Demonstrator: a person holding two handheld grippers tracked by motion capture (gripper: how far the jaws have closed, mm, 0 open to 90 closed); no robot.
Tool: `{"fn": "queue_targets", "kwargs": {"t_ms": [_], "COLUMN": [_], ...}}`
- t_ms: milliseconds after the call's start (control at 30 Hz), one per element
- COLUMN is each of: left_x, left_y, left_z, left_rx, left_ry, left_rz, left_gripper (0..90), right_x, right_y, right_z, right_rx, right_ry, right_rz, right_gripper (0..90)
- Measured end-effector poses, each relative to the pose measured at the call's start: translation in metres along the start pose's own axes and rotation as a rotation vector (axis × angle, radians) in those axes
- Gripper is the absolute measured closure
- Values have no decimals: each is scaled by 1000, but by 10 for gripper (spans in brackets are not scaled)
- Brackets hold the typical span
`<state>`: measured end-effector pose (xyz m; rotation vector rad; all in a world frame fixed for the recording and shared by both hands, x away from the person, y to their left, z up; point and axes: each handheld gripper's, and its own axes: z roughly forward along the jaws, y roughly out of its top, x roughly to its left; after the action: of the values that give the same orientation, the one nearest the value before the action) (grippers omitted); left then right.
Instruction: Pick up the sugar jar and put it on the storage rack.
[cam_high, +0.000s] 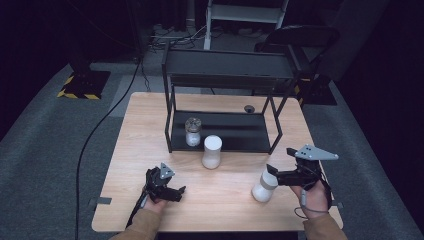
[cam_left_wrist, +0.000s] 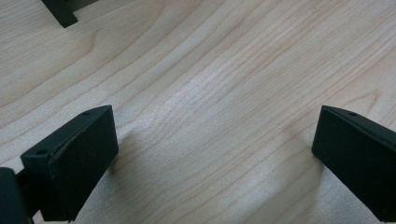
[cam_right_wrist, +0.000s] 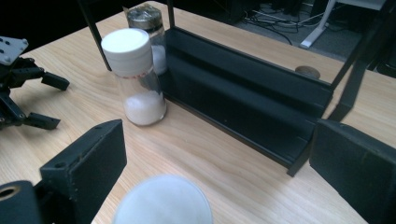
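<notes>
The right gripper (cam_high: 274, 172) is reaching over a white-capped jar (cam_high: 264, 186) standing on the table (cam_high: 135, 150) near the front right edge; in the right gripper view the cap (cam_right_wrist: 162, 200) is sitting low between the two black jaws, which are spread wide on either side and not yet touching it, so this claw is released. The left gripper (cam_high: 176, 192) is resting low over bare wood near the front left, its jaws also wide apart and holding nothing. A second white-capped jar (cam_high: 211, 151) is standing just in front of the black shelf (cam_high: 225, 67), and a dark-lidded jar (cam_high: 192, 131) is sitting on the shelf's bottom tier. To grasp well, the right gripper is probably best lowered until the jaws bracket the glass below the cap, centred, then closed squarely so the jar is staying upright.
</notes>
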<state>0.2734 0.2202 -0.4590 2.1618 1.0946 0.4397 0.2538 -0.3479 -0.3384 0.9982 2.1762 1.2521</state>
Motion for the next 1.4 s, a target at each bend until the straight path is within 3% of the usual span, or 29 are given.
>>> {"fn": "queue_targets", "kwargs": {"t_ms": [700,1067,1400], "left_x": [0,1,1], "left_y": [0,0,0], "left_z": [0,0,1], "left_rx": [0,1,-2], "left_ry": [-1,-2,-3], "left_rz": [1,1,0], "left_gripper": [0,0,0], "right_x": [23,36,41], "right_y": [38,55,64], "right_z": [38,54,71], "right_rx": [2,19,3], "right_ry": [59,65,92], "right_rz": [-55,-75,-66], "right_gripper": [25,30,29]}}
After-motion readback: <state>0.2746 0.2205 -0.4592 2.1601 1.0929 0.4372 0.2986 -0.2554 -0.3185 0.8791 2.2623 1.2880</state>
